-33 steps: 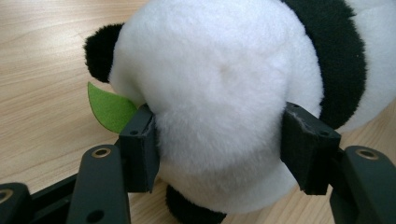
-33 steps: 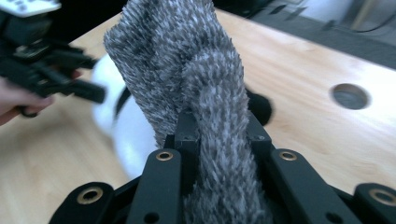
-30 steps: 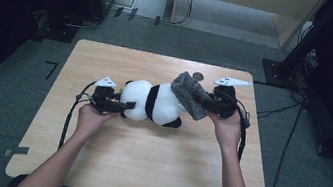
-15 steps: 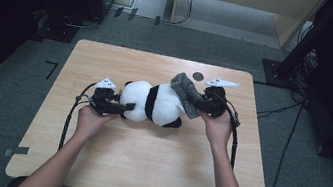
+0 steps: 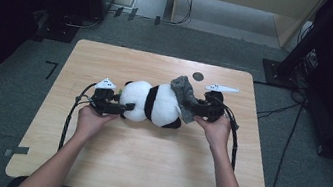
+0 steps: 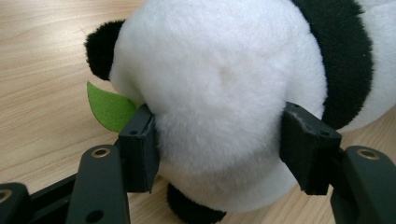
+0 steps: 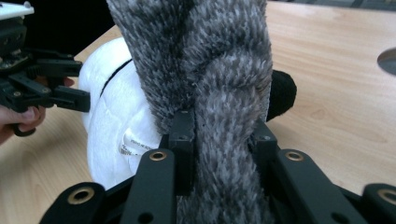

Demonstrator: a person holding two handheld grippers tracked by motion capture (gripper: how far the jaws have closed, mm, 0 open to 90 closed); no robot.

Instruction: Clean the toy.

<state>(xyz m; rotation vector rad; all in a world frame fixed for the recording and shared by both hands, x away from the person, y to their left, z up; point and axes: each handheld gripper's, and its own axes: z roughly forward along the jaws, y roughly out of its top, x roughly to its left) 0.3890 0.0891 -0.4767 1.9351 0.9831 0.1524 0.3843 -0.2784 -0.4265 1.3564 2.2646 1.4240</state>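
Note:
A black-and-white panda plush (image 5: 152, 104) lies on its side across the wooden table (image 5: 143, 161). My left gripper (image 5: 124, 108) is shut on its white head (image 6: 219, 93), both pads sunk into the fur, and a green felt leaf (image 6: 109, 107) sticks out by the left pad. My right gripper (image 5: 192, 109) holds a grey furry cloth (image 5: 183, 93) at the panda's other end. The cloth (image 7: 210, 56) rises between the jaws of the right gripper (image 7: 224, 135), which have just been opening a little while still pinching it. Behind it lies the panda's body (image 7: 116, 121).
A small dark round mark (image 5: 198, 77) sits on the table behind the right gripper. Cables trail from both grippers toward the person. Dark stands and equipment (image 5: 313, 51) surround the table on the grey floor.
My right hand has come down and slightly left, bringing the grey cloth lower against the panda's rear. The left gripper and the panda have stayed put.

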